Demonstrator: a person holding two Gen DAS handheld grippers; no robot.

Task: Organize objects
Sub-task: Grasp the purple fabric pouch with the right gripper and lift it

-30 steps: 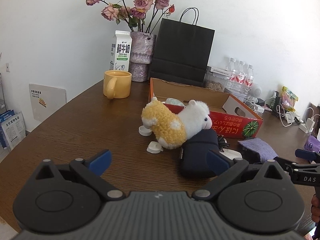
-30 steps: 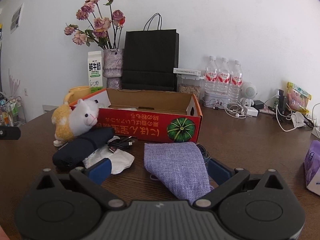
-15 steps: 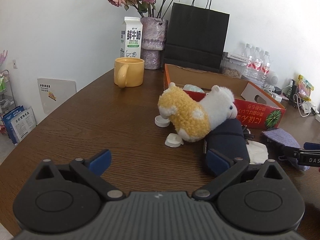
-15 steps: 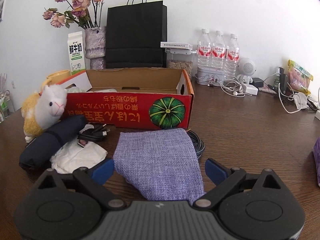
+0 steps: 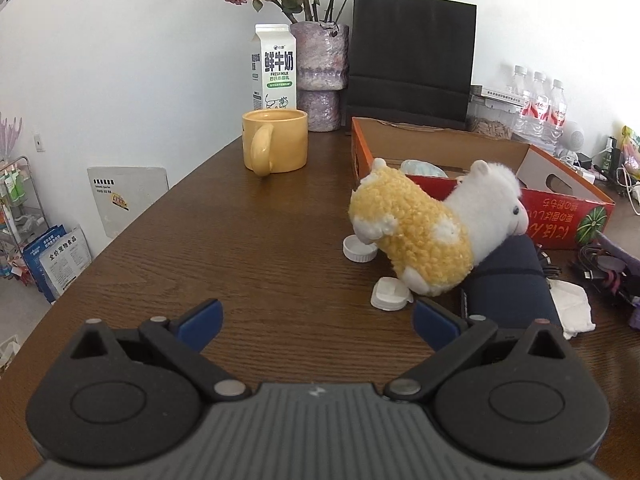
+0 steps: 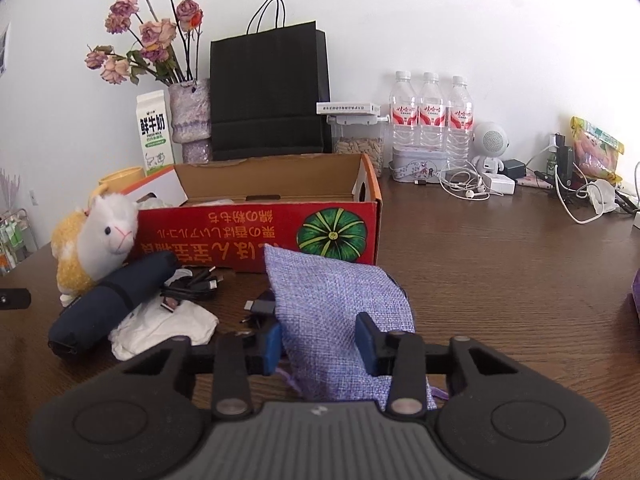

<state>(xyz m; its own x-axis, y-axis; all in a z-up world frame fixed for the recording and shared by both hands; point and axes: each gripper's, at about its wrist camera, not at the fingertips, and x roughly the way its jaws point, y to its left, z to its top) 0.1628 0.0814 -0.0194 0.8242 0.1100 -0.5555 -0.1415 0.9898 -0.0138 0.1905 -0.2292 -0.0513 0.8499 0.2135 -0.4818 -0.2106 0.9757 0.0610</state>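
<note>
While the left tongs [image 5: 316, 320] gape wide over bare bench [image 5: 240, 248] at lower centre, the right tongs [image 6: 320, 346] pinch the purple pouch [image 6: 336, 304], which lies lower centre before the red box [image 6: 256, 232].

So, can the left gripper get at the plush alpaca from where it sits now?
Probably yes. The left gripper is open and holds nothing, and the alpaca stands ahead and to its right, with only bare table and a small white cap between them. The folded umbrella crowds the alpaca's far side.
</note>
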